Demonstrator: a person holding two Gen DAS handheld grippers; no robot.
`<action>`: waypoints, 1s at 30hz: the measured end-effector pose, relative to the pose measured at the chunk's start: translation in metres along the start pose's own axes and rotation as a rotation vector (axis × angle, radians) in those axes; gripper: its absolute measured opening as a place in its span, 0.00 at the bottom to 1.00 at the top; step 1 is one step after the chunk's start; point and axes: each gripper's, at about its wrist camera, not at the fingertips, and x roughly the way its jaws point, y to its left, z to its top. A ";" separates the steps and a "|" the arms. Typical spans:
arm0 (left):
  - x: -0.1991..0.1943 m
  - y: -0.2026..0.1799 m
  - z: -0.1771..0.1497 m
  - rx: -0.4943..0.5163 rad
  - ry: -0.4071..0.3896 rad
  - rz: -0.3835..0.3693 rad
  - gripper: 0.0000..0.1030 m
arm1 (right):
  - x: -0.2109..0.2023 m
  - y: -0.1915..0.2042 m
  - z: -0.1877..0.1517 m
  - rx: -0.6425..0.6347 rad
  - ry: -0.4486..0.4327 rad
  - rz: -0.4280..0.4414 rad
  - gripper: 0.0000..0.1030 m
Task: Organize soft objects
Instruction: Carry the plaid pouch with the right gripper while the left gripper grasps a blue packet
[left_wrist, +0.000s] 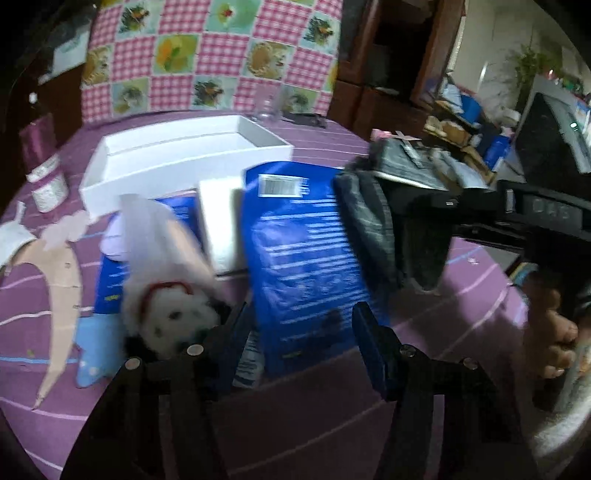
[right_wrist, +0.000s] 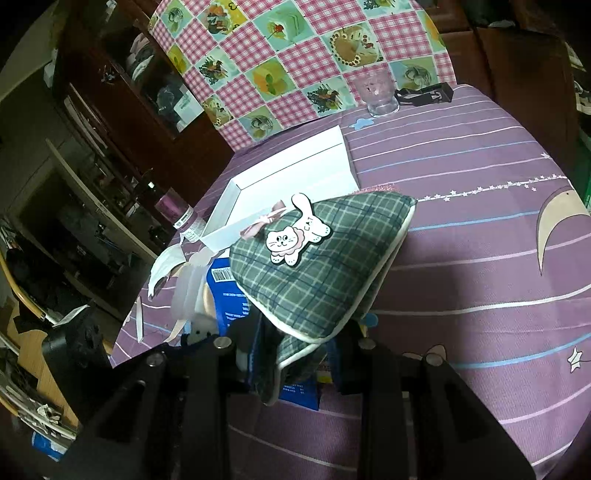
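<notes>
One white spotted plush toy (left_wrist: 173, 317) lies on the purple striped tablecloth (left_wrist: 314, 424), just left of the left gripper (left_wrist: 299, 332), whose jaws stand half open, gripping nothing. One shallow white cardboard tray (left_wrist: 184, 162), toward the far edge, holds nothing visible. The right gripper (right_wrist: 291, 350) is clamped on one green plaid fabric pouch (right_wrist: 314, 266), long axis running away toward the far right.

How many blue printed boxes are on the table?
2: a blue box with a barcode mid-table beside the plaid pouch, and a second blue box partly under the spotted plush toy. More may be hidden.
</notes>
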 end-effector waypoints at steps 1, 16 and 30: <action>0.000 0.000 -0.001 -0.005 0.006 -0.021 0.54 | 0.000 0.000 0.000 -0.001 0.001 0.000 0.30; 0.026 0.003 0.022 -0.066 0.079 -0.003 0.38 | 0.003 0.006 -0.003 -0.022 0.013 -0.012 0.31; -0.015 0.000 0.017 -0.039 -0.049 0.063 0.04 | -0.013 0.005 -0.001 -0.030 -0.071 0.016 0.31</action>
